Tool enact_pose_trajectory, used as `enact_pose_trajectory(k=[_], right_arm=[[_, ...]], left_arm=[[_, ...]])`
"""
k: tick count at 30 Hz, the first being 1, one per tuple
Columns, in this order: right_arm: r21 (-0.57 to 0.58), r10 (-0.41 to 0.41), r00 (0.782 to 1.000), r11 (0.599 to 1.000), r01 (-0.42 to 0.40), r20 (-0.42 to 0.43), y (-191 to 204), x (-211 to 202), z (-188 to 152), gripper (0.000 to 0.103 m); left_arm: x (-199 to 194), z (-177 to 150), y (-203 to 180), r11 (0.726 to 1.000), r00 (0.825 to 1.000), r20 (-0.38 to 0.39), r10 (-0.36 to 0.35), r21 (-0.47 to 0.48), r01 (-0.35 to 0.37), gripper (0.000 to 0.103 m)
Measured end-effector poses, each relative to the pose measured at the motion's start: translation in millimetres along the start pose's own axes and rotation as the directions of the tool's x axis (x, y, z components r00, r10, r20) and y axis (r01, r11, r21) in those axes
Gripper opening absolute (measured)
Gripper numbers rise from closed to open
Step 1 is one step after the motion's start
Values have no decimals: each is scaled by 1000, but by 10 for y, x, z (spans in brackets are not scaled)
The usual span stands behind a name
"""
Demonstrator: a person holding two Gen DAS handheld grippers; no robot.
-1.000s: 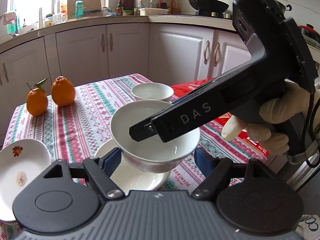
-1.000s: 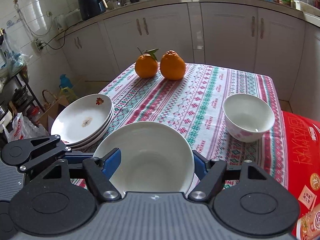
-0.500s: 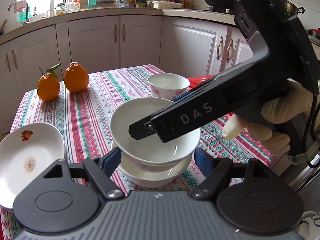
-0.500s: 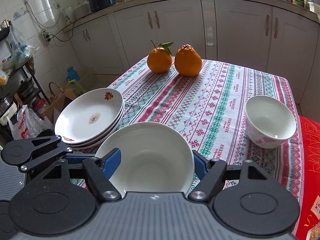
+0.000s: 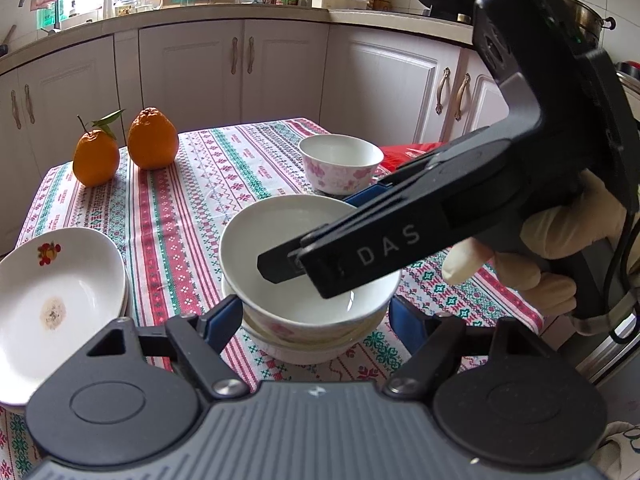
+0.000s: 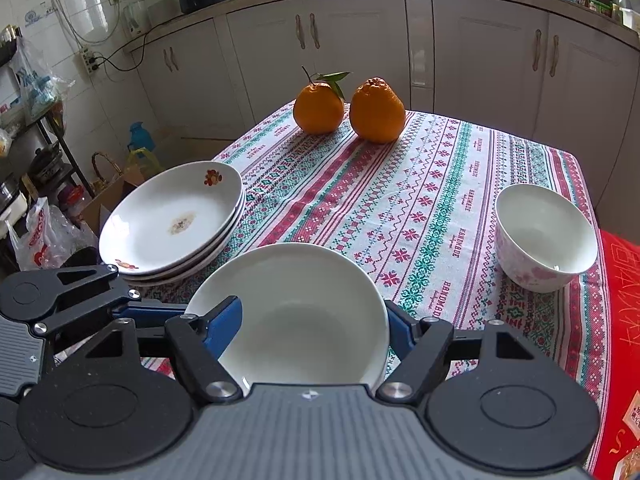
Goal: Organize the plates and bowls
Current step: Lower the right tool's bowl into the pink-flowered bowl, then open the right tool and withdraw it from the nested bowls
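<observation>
Two sets of jaws pinch one white bowl (image 5: 288, 240) with pink flowers on its outer wall. We see the left gripper (image 5: 312, 316) with its blue pads pressed on opposite sides of the wall. The right gripper (image 6: 310, 324), gripped by a gloved hand (image 5: 540, 256), reaches across with one finger over the near part of the rim and the other beyond the far rim. The bowl sits inside a lower bowl (image 5: 304, 354) near the near edge of the worktop (image 6: 400, 200), which wears a patterned cloth. We cannot tell whether it rests fully in that lower bowl. A stack of plates (image 6: 172, 216) with fruit prints lies at the left edge as both cameras see it. A second floral bowl (image 6: 544, 236) stands alone at the right edge, just beside a red bag (image 6: 620, 300). Two oranges (image 6: 348, 110) sit side by side at the far edge.
</observation>
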State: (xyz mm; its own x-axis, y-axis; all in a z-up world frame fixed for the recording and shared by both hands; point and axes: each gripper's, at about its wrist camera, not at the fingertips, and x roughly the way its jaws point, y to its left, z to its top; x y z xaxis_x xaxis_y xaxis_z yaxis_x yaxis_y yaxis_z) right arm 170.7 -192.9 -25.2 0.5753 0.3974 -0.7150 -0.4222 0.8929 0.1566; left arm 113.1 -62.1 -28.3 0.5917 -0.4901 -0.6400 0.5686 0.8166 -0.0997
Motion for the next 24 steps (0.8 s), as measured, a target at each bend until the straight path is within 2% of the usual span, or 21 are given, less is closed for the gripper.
enact_pose_trajectory(k=[12,14,16,19,24], right_arm=[[-50,-32,999,998,32,9,49,24,-42,85],[-52,-31,999,998,32,10,56,15,-47,88],[-56,-23,1000,998,23,18,74,-6,-49,95],[-72,-14,999,997,17,39,127,-36,-30,100],[-85,-70,993,993,78,93,150,-117,53,101]], left_arm=[[16,-9,0,1000,1000,4,-2,5,2,82],[4,-15,-2,1000,1000,4,-7,7,7,84],[-15,-19,-5,1000,1000,7,-1,12,1,87],[-46,-27,15,1000,1000,10,0,2,0,87],[-157,31,18,1000,998,56,-14,25,13,88]])
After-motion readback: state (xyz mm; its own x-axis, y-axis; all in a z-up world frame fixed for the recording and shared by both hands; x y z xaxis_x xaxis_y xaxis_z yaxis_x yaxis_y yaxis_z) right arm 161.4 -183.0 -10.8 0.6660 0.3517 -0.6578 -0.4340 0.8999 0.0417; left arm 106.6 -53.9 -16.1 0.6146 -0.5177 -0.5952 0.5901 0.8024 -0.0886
